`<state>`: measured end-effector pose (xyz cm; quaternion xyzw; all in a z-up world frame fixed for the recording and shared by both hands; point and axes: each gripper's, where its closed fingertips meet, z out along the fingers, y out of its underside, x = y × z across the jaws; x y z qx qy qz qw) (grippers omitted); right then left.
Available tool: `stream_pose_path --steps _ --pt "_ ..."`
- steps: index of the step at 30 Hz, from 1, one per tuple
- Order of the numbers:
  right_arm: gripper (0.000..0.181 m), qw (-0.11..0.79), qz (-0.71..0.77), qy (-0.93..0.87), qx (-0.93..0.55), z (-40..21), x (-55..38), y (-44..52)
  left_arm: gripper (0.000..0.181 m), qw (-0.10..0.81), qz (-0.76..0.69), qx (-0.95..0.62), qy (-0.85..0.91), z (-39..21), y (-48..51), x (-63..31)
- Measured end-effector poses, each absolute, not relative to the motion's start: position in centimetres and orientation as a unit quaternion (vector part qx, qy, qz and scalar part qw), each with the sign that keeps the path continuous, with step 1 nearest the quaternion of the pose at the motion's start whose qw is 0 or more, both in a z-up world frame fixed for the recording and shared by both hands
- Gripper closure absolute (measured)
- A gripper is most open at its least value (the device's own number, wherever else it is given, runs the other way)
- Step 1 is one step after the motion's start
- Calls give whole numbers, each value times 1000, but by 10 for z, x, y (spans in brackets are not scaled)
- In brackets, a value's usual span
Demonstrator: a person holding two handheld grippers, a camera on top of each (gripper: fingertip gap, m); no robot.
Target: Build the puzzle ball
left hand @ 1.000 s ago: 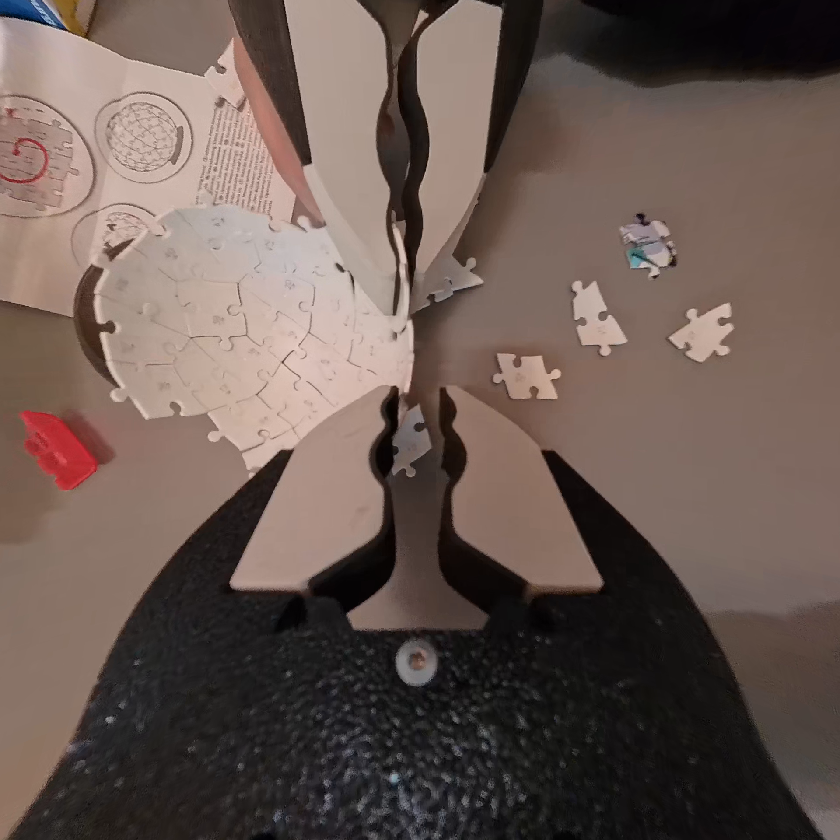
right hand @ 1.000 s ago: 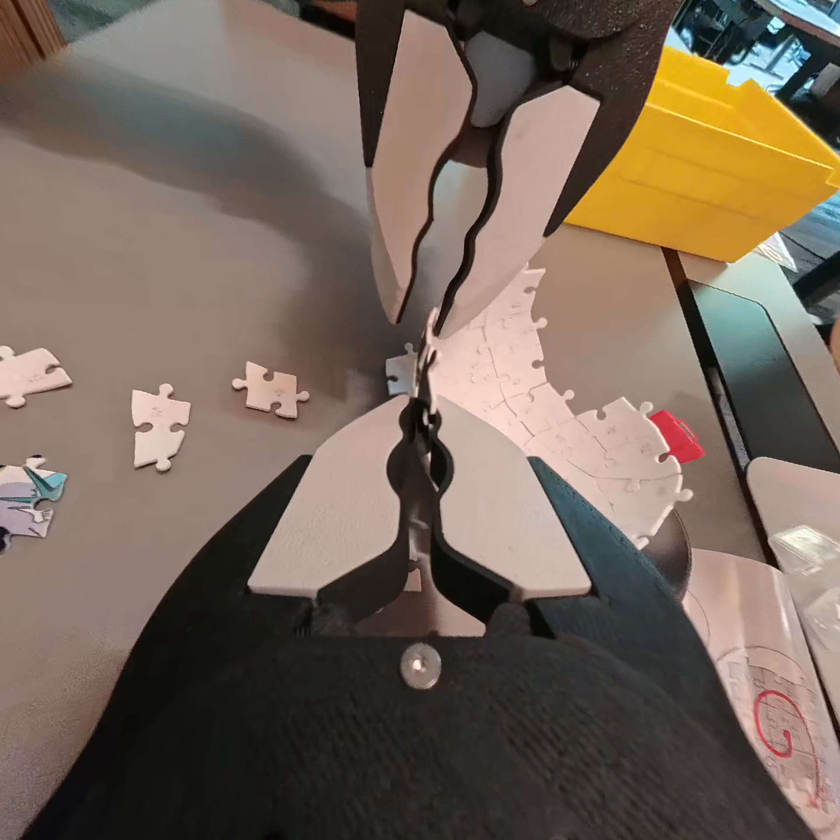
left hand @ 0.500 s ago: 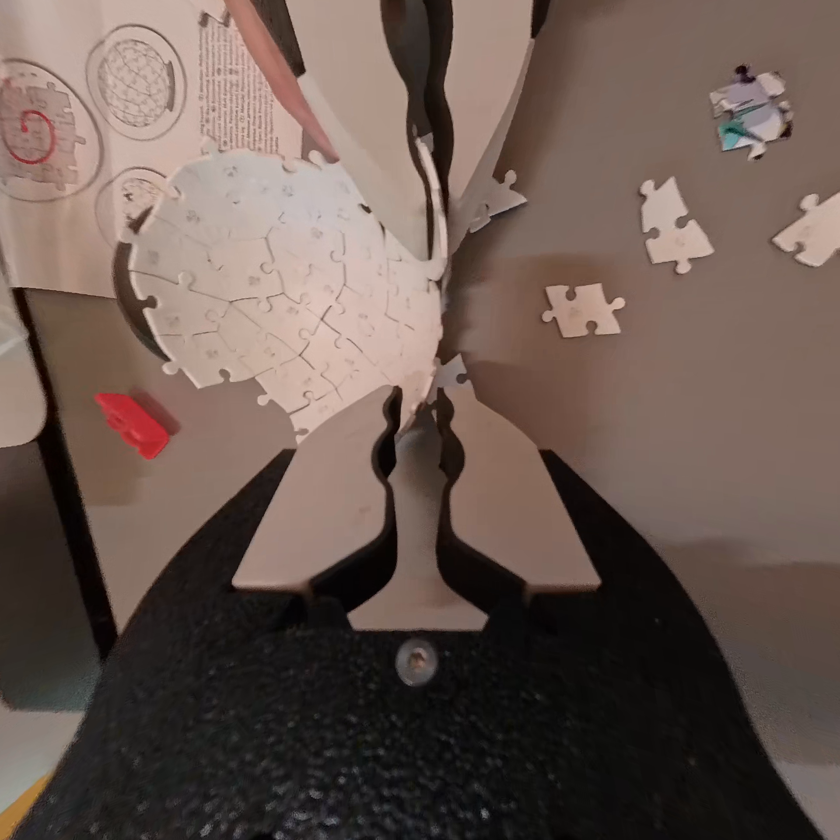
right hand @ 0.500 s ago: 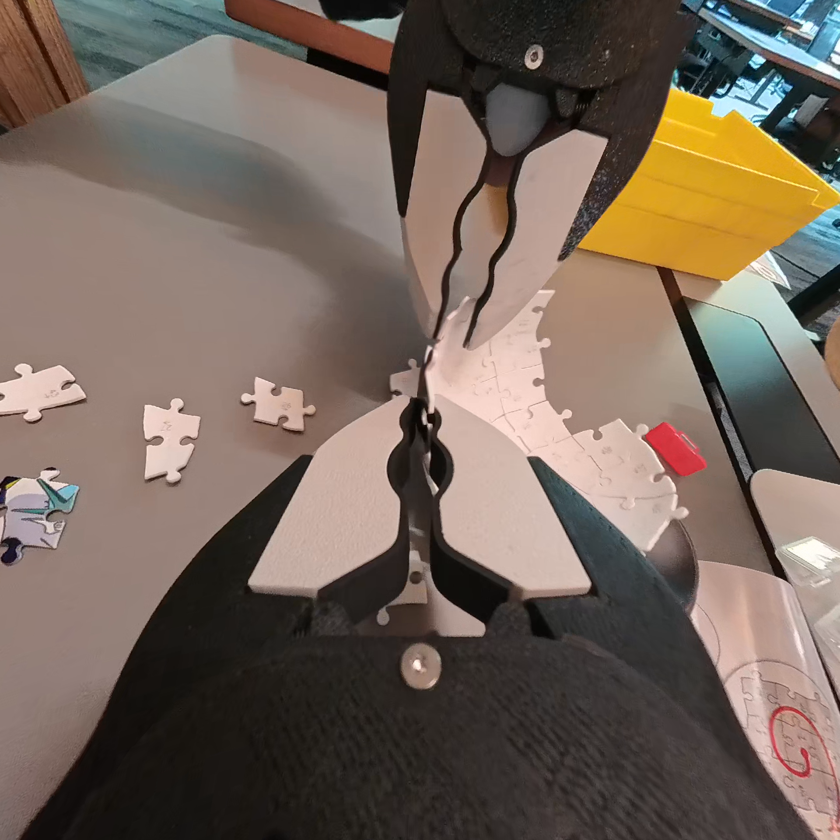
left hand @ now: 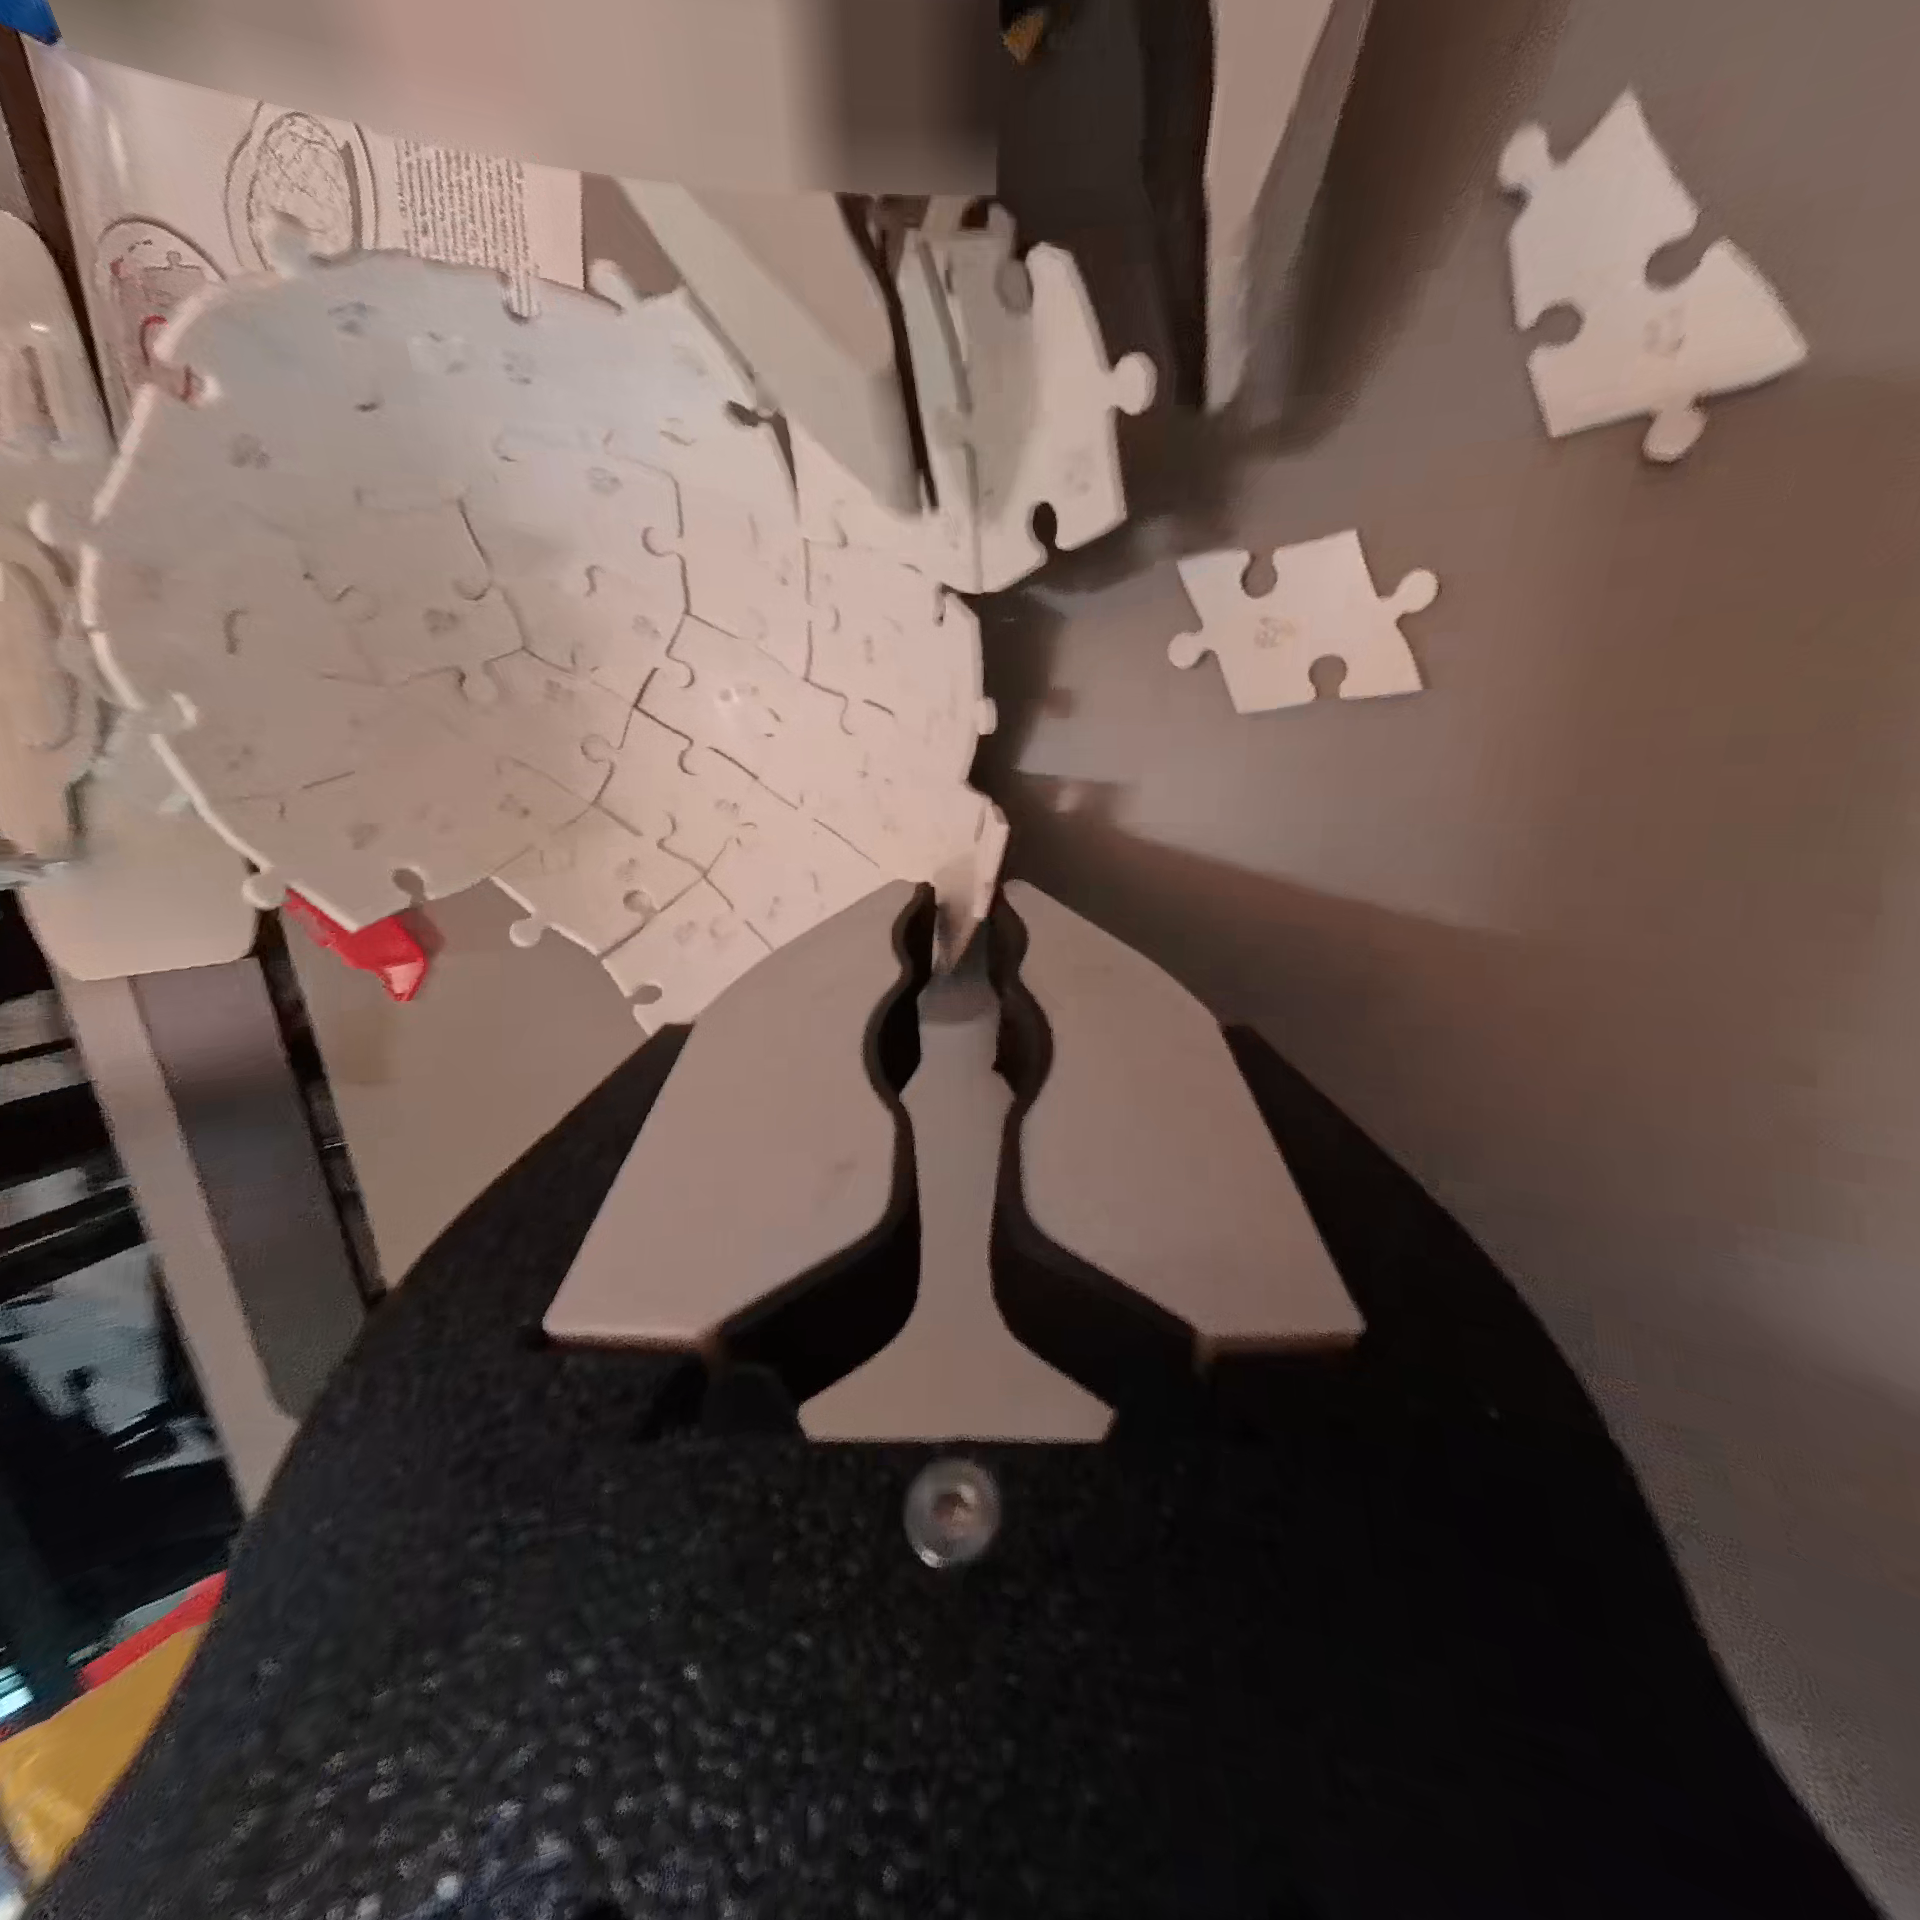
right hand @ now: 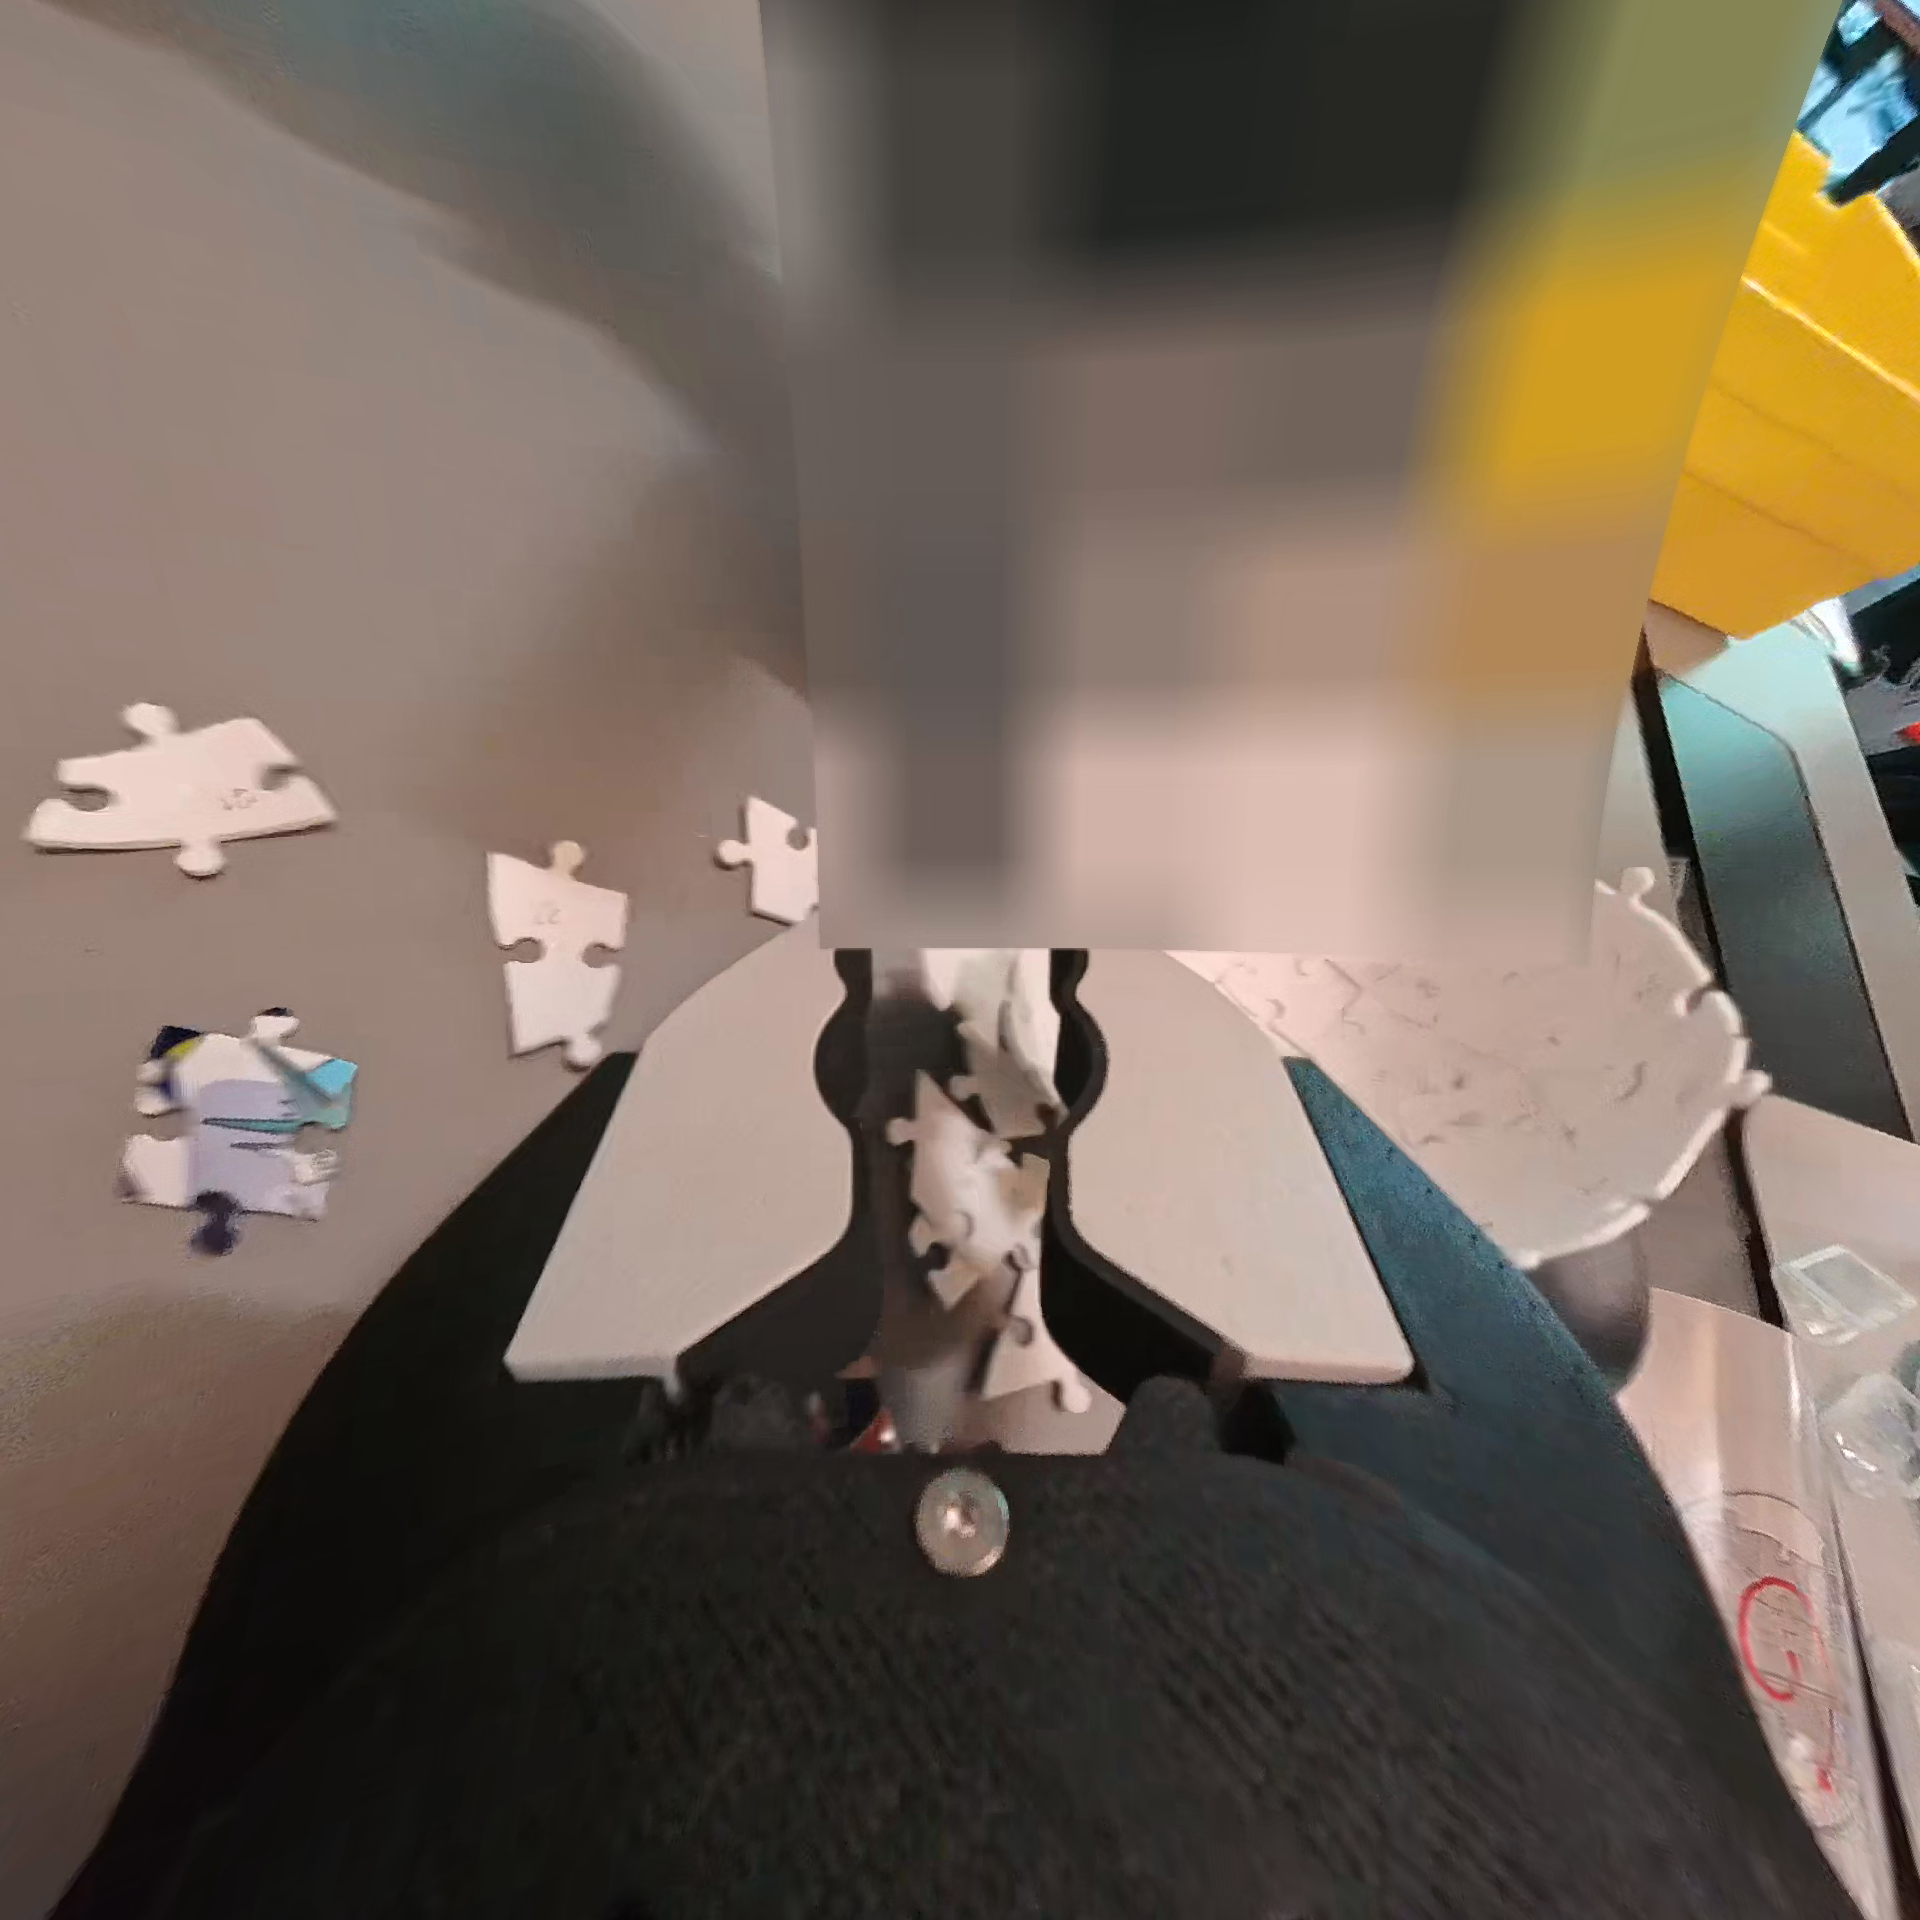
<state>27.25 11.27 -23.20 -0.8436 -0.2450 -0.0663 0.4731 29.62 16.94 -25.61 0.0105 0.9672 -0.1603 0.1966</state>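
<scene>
Rim of the half-built puzzle ball (left hand: 540, 665) sits nipped in my left gripper (left hand: 961, 925), steadying the shell above the table (left hand: 1558, 935). My right gripper (right hand: 961, 997) looks parted around its edge; loose pieces (right hand: 556, 940) wait nearby.

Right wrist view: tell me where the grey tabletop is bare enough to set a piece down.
Bare room lies on the grey tabletop, far of the white loose puzzle pieces, and near-left below the printed colourful piece. It is crowded on the right, around the white curved puzzle shell, the paper instruction sheet and the yellow plastic bin.
</scene>
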Motion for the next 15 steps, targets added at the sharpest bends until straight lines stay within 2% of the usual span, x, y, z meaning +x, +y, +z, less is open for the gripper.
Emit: stream_pose_path --steps 4,7,9,15 --pt "148 483 -57 -208 -849 -208 272 94 173 243 -139 32 960 -260 174 296" --pt "147 529 -166 -42 -831 -169 336 82 173 268 -122 55 954 -259 176 296" --pt "135 556 -200 72 -803 -156 371 80 174 290 -103 74 949 -259 178 298" --pt "130 502 -176 115 -839 -196 393 113 177 343 -64 112 931 -262 179 305"
